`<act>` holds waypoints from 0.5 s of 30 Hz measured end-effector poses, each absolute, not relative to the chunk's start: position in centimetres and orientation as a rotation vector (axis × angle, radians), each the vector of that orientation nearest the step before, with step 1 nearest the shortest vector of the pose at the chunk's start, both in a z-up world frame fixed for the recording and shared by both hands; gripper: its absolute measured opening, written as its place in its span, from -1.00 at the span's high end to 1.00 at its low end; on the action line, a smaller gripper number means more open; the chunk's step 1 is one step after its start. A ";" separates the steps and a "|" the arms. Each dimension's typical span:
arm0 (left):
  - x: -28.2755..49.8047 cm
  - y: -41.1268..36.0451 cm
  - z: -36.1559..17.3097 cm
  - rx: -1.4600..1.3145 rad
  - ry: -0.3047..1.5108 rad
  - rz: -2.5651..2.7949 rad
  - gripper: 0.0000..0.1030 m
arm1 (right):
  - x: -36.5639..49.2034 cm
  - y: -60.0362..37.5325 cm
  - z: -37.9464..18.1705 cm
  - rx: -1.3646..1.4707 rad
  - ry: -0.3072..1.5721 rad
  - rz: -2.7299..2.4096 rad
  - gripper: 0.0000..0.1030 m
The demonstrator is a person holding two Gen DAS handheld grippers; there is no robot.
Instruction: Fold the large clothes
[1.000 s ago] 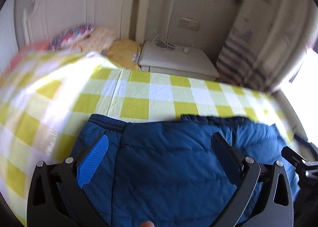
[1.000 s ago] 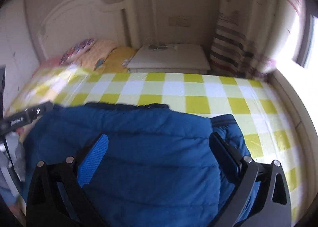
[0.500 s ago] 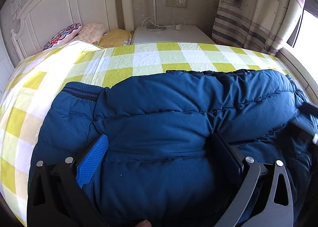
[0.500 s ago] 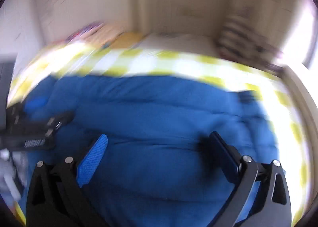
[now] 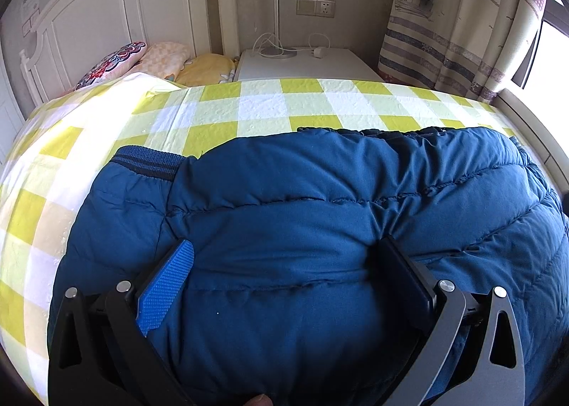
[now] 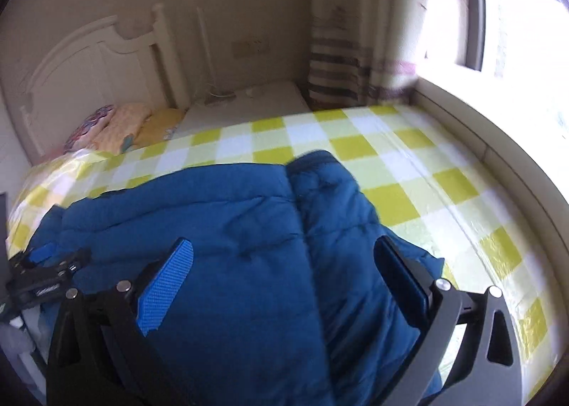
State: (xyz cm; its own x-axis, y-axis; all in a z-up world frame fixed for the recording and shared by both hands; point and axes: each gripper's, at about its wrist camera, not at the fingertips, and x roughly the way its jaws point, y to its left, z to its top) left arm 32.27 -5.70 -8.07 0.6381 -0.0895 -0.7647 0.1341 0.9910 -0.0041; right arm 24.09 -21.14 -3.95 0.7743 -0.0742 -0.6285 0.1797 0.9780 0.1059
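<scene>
A large blue puffer jacket [image 5: 320,192] lies spread on the yellow-and-white checked bed [image 5: 266,107], its ribbed cuff [image 5: 149,157] at the left. My left gripper [image 5: 284,263] is low over the jacket's near part. Its fingers stand wide apart and padded fabric bulges up between them. In the right wrist view the jacket [image 6: 231,221] shows a seam or fold down its middle, with the right portion ending near the bed's centre. My right gripper [image 6: 284,263] is open over that fold, fabric filling the gap. The left gripper [image 6: 46,274] shows at the far left.
A white headboard [image 5: 106,15] and several pillows [image 5: 117,61] are at the far left. A white nightstand [image 5: 302,64] with a lamp base and cables stands behind the bed. Striped curtains [image 5: 444,32] and a window ledge [image 6: 480,128] run along the right.
Both grippers have come down closer over the jacket, which now fills the lower part of each view. The right wrist view has swung right, showing more bare bed and the window.
</scene>
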 end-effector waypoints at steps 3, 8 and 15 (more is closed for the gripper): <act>32.3 -5.6 -8.0 0.055 0.867 -0.129 -0.91 | 23.2 -16.0 -3.5 0.013 0.670 0.035 -0.95; 32.4 -5.5 -8.0 0.041 0.868 -0.133 -0.91 | 25.2 -12.0 -7.0 -0.153 0.793 0.072 -0.96; 29.9 -4.6 -6.4 -0.017 0.892 -0.124 -0.91 | 23.1 -13.9 -4.9 -0.050 0.776 0.015 -0.95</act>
